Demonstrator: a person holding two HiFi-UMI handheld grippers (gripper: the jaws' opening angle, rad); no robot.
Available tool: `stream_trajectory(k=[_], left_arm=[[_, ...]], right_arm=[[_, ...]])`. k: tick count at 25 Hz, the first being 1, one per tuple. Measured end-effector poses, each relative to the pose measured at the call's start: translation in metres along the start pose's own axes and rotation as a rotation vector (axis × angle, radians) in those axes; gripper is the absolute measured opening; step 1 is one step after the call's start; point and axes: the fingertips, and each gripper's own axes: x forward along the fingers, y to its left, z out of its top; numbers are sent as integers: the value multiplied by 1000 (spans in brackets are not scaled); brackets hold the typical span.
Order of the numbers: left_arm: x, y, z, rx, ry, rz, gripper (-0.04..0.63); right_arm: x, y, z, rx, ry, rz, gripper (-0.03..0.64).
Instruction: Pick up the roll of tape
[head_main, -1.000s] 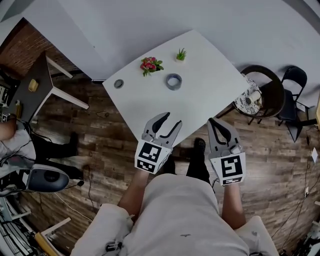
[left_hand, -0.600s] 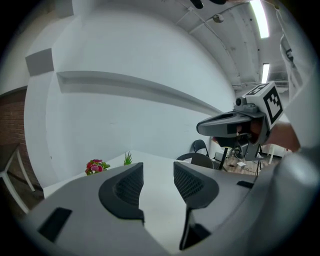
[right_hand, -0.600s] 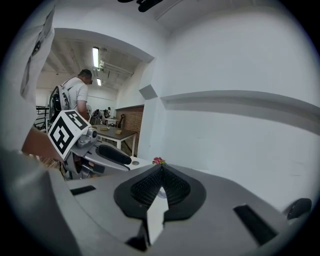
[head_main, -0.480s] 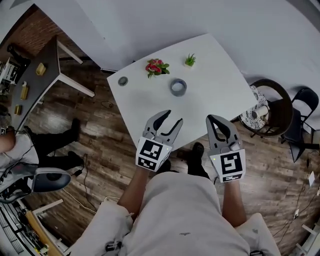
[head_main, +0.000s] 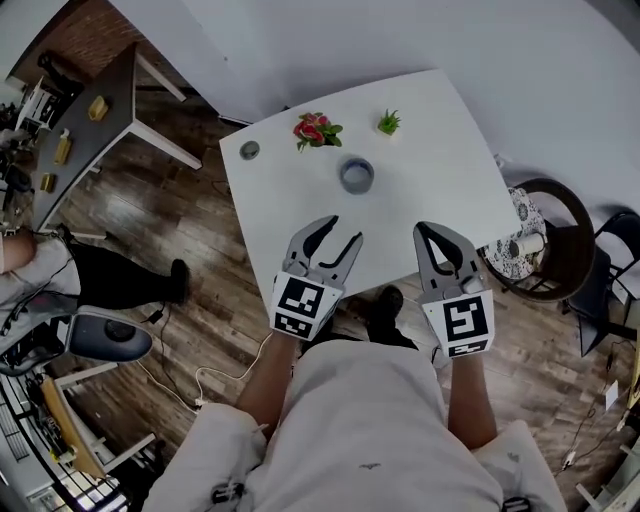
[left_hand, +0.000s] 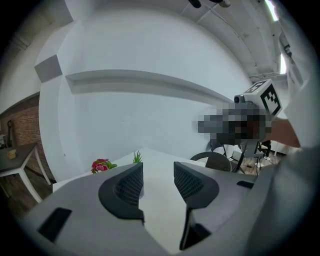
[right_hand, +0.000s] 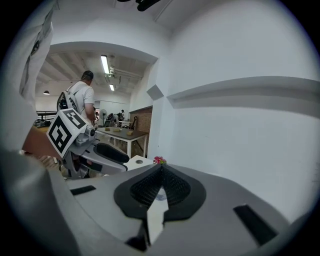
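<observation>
Left tool (head_main: 344, 231) hovers over the near edge of the desk (head_main: 440, 170), jaws moderately apart; its own view shows bare white desk in the gap and nothing held. Right tool (head_main: 424, 234) hovers beside it over the same edge, jaws pressed together and empty. Roll of tape (head_main: 356, 174) lies flat, hole up, near the middle of the desk, somewhat toward the far edge, well apart from both tools and roughly ahead of the gap between them. Beyond it, by the far edge, stand a pink flower pot (head_main: 316, 130) and a small green plant (head_main: 389, 123); a small grey round object (head_main: 249, 150) sits near the left corner. Judgement: the step in hand is the reach, with no contact made yet. The left tool looks the better candidate, as it is already open; the right would have to open first. Suggested approach: carry the tool forward over the roll, tip it downward, and put one jaw into the hole and the other outside the wall, since whether the present opening would span the whole roll cannot be judged. Close only once both jaws are low on the wall, because a flat roll on a smooth desk may slide away from a one-sided push. Stop short of the flowers and plant, then lift straight up.
</observation>
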Motion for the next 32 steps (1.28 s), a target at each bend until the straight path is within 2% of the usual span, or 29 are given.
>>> stream_trajectory(k=[8, 14, 22, 26, 32], left_arm=[[20, -17, -11, -44, 27, 103, 186], [34, -33, -19, -63, 47, 151, 190], [42, -46, -32, -26, 103, 123, 193], [44, -47, -38, -5, 123, 106, 193], [55, -28, -52, -24, 140, 103, 196]], right_arm=[[-4, -24, -17, -36, -1, 108, 5], [-10, -43, -27, -55, -4, 159, 5], [-20, -38, -35, -33, -1, 178, 5], [-20, -38, -51, -14, 41, 178, 6], [-5, -31, -56, -19, 84, 193, 5]])
